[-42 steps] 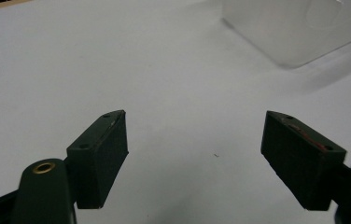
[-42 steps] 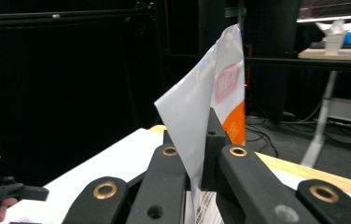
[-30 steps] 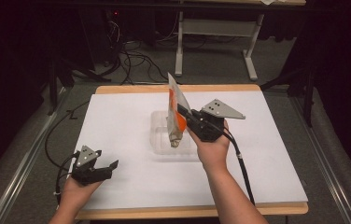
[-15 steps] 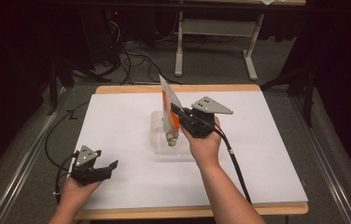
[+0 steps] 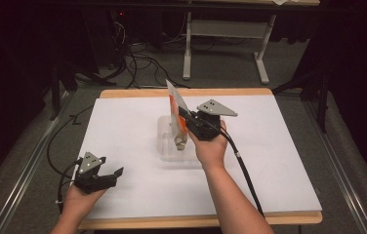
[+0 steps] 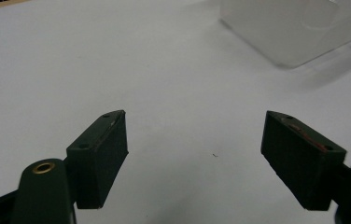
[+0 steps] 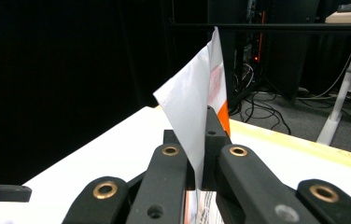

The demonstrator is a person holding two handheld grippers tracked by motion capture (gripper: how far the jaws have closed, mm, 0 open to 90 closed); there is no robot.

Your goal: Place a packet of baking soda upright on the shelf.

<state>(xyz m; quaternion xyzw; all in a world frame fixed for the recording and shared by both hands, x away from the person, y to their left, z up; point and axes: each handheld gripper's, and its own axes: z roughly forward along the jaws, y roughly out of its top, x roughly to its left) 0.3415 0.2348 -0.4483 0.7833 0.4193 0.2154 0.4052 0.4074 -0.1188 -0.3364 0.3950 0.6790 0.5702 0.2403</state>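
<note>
The right gripper (image 5: 187, 118) fingers pinch a white-and-orange packet (image 5: 177, 109) above the clear tray (image 5: 168, 146); the left gripper (image 5: 114, 174) fingers are spread.

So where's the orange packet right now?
In the high view the packet is mid-table, pinched in the right gripper, hanging over the clear box.

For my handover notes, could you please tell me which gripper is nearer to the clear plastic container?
Right. The right gripper hangs just over the clear plastic container, jaws shut on a white-and-orange pouch. The left gripper sits open near the table's front-left corner.
</note>
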